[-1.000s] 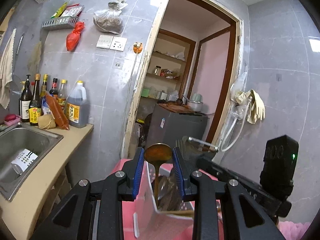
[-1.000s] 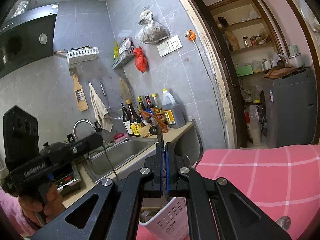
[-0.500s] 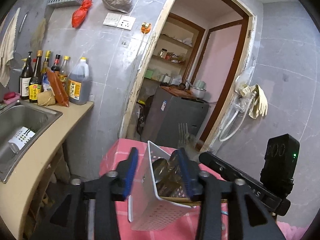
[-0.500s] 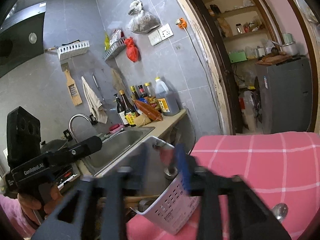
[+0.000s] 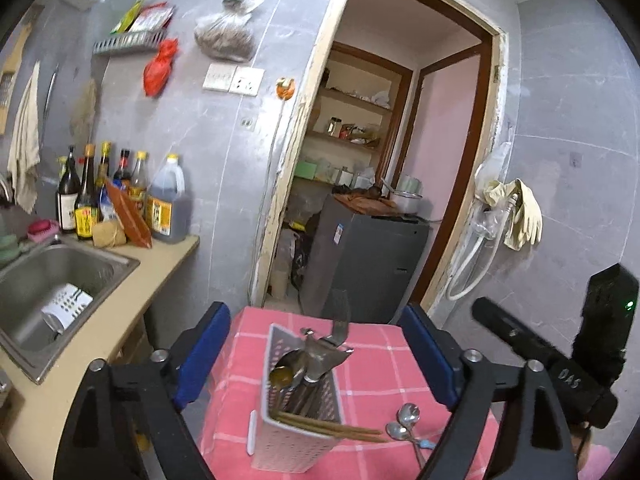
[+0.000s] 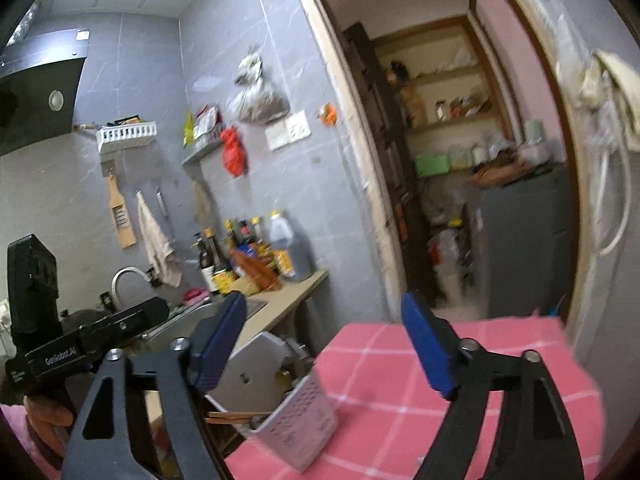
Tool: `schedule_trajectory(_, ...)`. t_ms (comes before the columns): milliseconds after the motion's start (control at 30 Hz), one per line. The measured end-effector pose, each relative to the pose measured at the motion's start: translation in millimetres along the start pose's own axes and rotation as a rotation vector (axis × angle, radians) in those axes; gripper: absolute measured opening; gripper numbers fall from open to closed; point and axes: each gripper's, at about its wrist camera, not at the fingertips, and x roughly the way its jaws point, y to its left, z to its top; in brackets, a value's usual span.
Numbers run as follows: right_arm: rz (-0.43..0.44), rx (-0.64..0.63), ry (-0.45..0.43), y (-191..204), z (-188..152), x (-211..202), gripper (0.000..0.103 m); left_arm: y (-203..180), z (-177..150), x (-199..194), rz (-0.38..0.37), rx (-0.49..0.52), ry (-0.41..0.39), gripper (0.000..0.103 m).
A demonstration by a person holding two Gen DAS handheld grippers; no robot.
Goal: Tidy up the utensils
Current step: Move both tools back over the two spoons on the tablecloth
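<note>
A white perforated utensil holder [image 5: 298,420] stands on the pink checked tablecloth [image 5: 372,372]. It holds a metal spatula [image 5: 326,350], a ladle [image 5: 282,376] and wooden chopsticks [image 5: 332,430]. Two metal spoons [image 5: 404,420] lie on the cloth to its right. My left gripper [image 5: 316,360] is open and empty, above and behind the holder. My right gripper [image 6: 324,344] is open and empty, above the holder [image 6: 288,420], which sits at the lower left of the right wrist view. The right gripper's body [image 5: 560,368] shows at the right of the left wrist view.
A counter with a steel sink [image 5: 44,292] lies to the left, with a white holder [image 5: 66,306] in it. Sauce and oil bottles [image 5: 120,200] stand at the wall. A doorway with a grey appliance [image 5: 360,264] is behind the table. Gloves [image 5: 516,212] hang on the right wall.
Both grippers have opened and let go of the ladle and the utensil they held; these now stand in the holder. Both grippers have drawn up and back from the holder.
</note>
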Motion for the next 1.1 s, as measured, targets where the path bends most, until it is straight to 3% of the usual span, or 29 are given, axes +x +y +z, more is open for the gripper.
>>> schedule_trajectory(133, -0.066, -0.047, -0.052, -10, 14, -28, 0.101, -26, 1, -6, 0.029, 0.039, -0.038, 0.102)
schedule_trajectory(400, -0.178, -0.077, -0.078, -37, 16, -78, 0.102, -72, -17, -5, -0.003, 0.063, -0.026, 0.102)
schedule_trajectory(633, -0.254, -0.052, -0.036, -72, -2, -104, 0.102, -106, -40, 3, -0.039, 0.090, -0.007, 0.102)
schedule_trajectory(1100, -0.311, 0.093, 0.160, -156, -71, -106, 0.102, -137, -106, 49, -0.112, 0.061, 0.215, 0.102)
